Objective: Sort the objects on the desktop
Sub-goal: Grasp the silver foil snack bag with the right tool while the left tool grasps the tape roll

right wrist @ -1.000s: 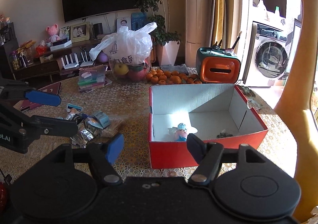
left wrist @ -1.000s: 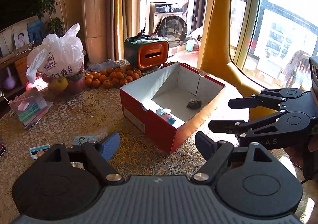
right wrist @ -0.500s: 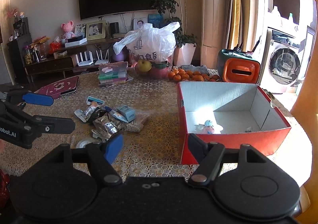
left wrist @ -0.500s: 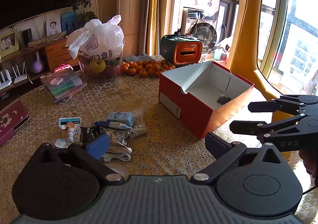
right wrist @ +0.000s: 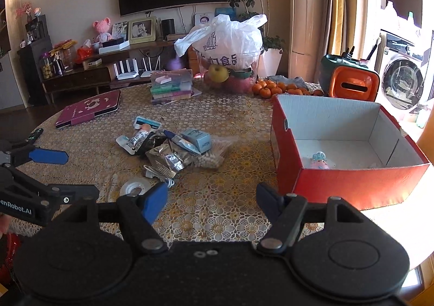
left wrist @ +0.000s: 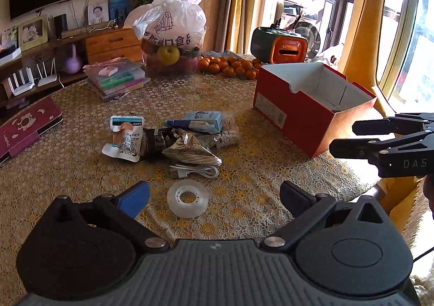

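Clear tape roll [left wrist: 187, 198] — one; red box [left wrist: 306, 121] — one; both grippers [left wrist: 214, 192] [right wrist: 211, 197] spread, empty.

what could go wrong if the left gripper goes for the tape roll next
The tape roll lies flat on the lace tablecloth, so the open jaws of the left gripper may slide over its low rim or snag the lace. The white cable sits just beyond it, at the edge of the packet pile, and could get dragged along. The red box is off to the right, so the carry passes near the right gripper.
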A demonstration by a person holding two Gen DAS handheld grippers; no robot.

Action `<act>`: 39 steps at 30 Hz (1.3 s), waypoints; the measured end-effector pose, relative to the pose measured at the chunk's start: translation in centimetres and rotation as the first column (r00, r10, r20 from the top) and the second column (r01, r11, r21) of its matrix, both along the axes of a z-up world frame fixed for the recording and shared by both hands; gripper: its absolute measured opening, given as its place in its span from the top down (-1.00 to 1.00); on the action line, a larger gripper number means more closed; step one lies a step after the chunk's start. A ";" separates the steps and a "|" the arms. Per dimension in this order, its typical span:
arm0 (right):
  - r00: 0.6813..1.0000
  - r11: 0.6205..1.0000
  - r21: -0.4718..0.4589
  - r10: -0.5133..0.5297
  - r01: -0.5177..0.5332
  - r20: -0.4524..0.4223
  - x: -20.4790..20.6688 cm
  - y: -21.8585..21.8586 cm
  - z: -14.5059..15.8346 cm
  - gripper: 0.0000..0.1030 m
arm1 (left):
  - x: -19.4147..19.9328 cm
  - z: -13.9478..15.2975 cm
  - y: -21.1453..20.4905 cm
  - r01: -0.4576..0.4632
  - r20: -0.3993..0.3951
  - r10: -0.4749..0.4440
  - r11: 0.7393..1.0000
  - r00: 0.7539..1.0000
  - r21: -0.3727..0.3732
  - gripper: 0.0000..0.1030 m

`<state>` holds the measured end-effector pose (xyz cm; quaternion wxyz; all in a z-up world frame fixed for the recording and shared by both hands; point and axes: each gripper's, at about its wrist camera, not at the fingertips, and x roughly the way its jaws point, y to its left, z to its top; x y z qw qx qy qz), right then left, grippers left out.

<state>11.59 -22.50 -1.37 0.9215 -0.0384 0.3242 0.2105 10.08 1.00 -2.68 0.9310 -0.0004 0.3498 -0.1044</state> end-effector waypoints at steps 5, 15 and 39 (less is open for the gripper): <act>1.000 1.000 0.002 0.007 -0.007 -0.023 0.8 1.3 -1.0 -0.40 | 0.3 -1.3 0.9 -0.013 0.012 0.013 1.000 1.000 -0.006 -0.99; 0.999 0.999 -0.005 0.032 -0.032 -0.040 2.8 3.7 -3.1 -0.40 | 2.5 -4.3 1.5 -0.004 -0.002 0.004 1.000 1.000 0.002 -0.99; 0.987 0.994 -0.020 0.106 -0.109 -0.119 9.3 9.7 -7.5 -0.40 | 6.5 -9.3 2.2 -0.002 -0.024 0.002 1.000 1.000 -0.008 -0.98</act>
